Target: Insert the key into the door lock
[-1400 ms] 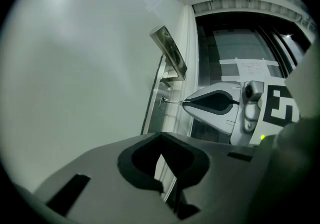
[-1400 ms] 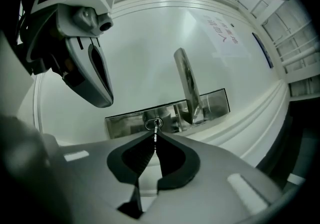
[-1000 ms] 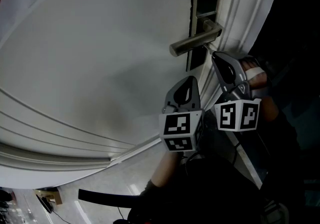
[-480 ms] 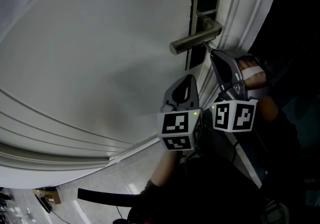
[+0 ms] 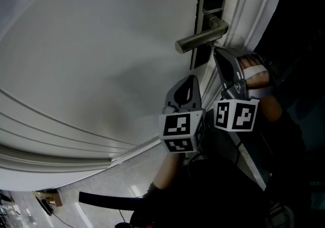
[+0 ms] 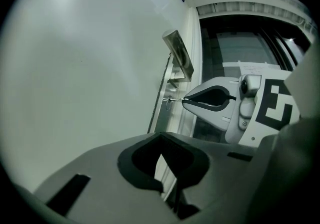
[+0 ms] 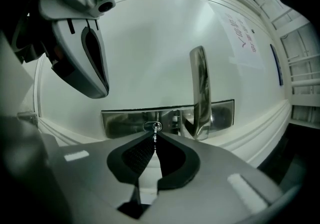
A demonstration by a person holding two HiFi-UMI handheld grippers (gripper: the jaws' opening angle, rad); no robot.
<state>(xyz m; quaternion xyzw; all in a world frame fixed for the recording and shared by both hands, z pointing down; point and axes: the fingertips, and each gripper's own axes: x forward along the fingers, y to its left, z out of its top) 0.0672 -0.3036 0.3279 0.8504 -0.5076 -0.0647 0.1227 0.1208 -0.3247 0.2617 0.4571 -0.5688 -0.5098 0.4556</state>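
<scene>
R gripper (image 7: pixel 155 140) is clenched on the key (image 7: pixel 155 132), a thin metal blade sticking out past the jaw tips. The blade's long axis runs along the jaws, square-on to the lock plate (image 7: pixel 125 120). The keyhole (image 7: pixel 153 126) lies dead ahead of the tips, on the plate beside the root of the lever handle (image 7: pixel 199 88). Key tip sits at the keyhole mouth, touching or just entering. How deep it is, can't tell. In the L gripper view the blade bridges the small gap between the R jaw tips and the plate.

L gripper (image 6: pixel 161 143) has its jaws closed w/ nothing between them. It hangs off the plate, beyond its keyhole end, close to the door (image 5: pixel 101 44) face and apart from both plate and handle. So the R gripper is the nearer one by far, and it alone carries the key.

Judgement: the next move is a straight push along the blade's axis into the plate. Alignment looks about right, but any tilt would jam the tip on the rim.

Count: 1 key, 1 keyhole, 1 lock plate, 1 lever handle, 2 grippers.
</scene>
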